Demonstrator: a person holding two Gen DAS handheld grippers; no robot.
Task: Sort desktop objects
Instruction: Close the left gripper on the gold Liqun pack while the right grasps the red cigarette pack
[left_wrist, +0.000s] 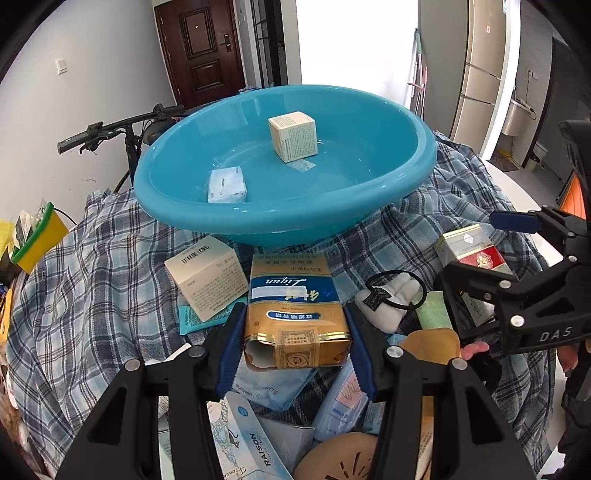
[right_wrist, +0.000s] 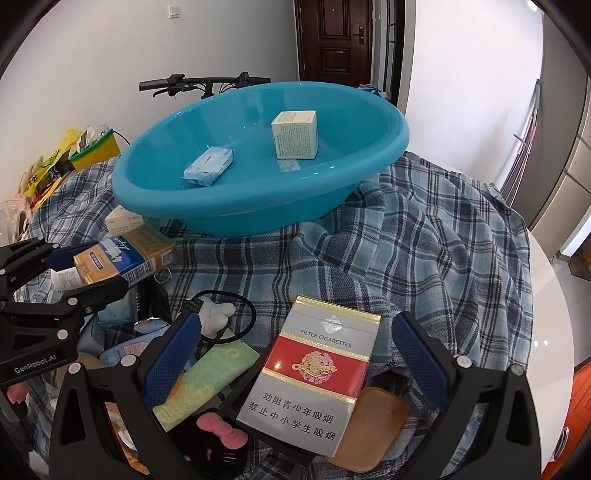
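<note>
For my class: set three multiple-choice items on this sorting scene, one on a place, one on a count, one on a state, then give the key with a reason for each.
1. Where is the cream cube box?
A. inside the blue basin
B. on the plaid cloth
C. in a gripper

2. How many things lie in the basin?
A. one
B. two
C. four

3. What is the left gripper doing?
A. standing open over bare cloth
B. closed on the gold and blue carton
C. holding a hair tie

Key: 1 A, the box stands on the basin floor. 2 B, the cube box and a pale blue tissue pack. 3 B, both blue pads press the carton's sides.
</note>
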